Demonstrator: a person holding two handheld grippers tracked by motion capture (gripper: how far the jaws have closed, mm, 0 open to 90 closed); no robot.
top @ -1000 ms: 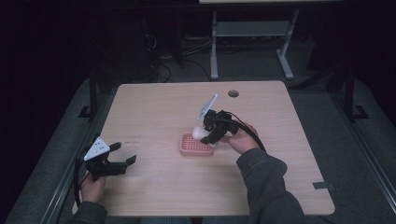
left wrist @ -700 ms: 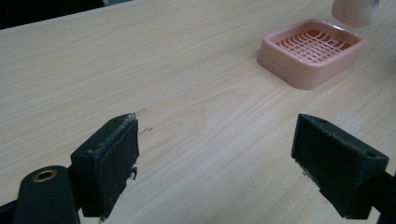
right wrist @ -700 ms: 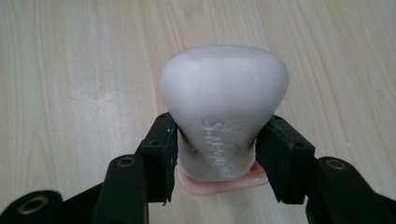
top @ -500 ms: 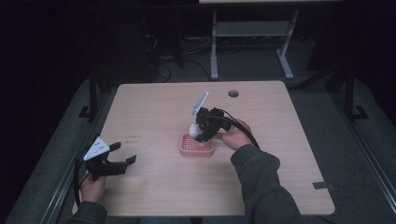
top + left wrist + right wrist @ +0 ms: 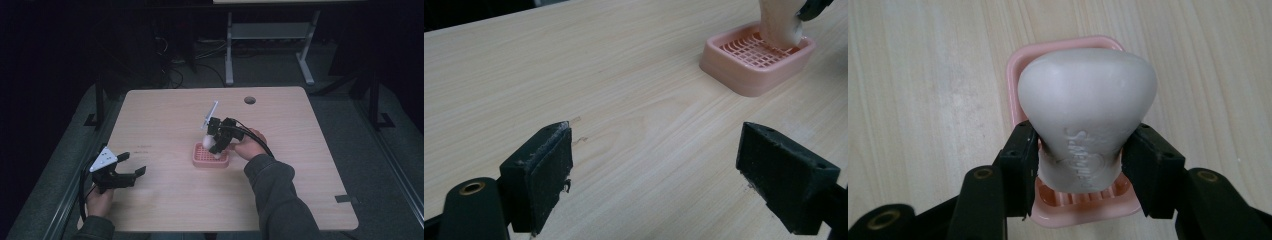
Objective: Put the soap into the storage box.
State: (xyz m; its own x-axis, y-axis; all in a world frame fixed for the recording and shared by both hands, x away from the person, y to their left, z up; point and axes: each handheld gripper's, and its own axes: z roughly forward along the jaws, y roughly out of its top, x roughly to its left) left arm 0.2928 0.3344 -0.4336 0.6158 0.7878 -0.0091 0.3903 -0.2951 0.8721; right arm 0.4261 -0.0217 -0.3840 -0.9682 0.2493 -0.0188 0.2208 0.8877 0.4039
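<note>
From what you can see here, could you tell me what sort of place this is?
Probably a lab or recording workspace: a bare light wooden table with a cable hole, loose cables on the dark floor, and a metal-legged bench behind.

Right gripper (image 5: 1080, 165) clamped and angled downward; left gripper (image 5: 669, 175) spread wide, low.

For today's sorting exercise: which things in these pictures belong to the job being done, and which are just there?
In the job:
right gripper, shut on the soap bar
pink soap dish

Just there:
left gripper, open, idle
table
metal frame on the floor behind
</note>
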